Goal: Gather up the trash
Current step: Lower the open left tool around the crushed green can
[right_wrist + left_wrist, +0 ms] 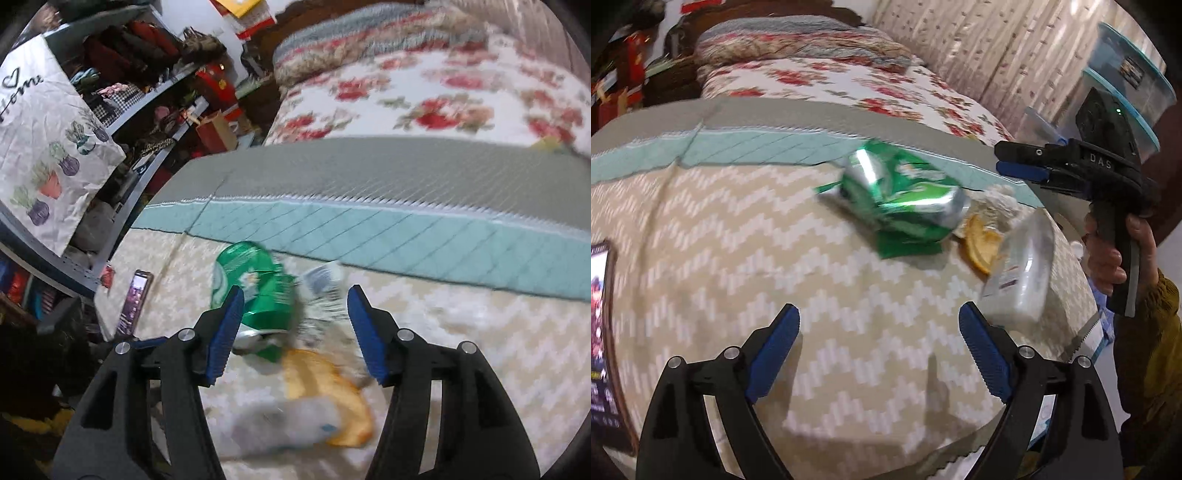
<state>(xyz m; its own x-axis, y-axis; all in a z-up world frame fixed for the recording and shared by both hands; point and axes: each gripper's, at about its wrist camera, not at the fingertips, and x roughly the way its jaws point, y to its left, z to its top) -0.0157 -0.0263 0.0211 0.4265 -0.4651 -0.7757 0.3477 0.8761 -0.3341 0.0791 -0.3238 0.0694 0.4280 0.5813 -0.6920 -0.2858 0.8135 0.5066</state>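
A crushed green can (905, 195) lies on a zigzag-patterned cloth (738, 240), on green wrapper scraps. Beside it are an orange peel (982, 247), a crumpled white tissue (1001, 201) and a clear plastic bottle (1023, 266) on its side. My left gripper (879, 328) is open and empty, short of the trash. My right gripper (295, 321) is open above the trash, with the green can (258, 291), the peel (325, 387) and a clear bottle (280, 424) between and below its fingers. It also shows in the left wrist view (1008, 157) at the right, above the bottle.
A phone (135, 299) lies at the cloth's left edge; it also shows in the left wrist view (600, 325). Behind the cloth runs a teal and grey mattress edge (369, 229), then a floral bed (849, 81). Cluttered shelves (129, 92) stand left. Stacked plastic containers (1126, 74) stand right.
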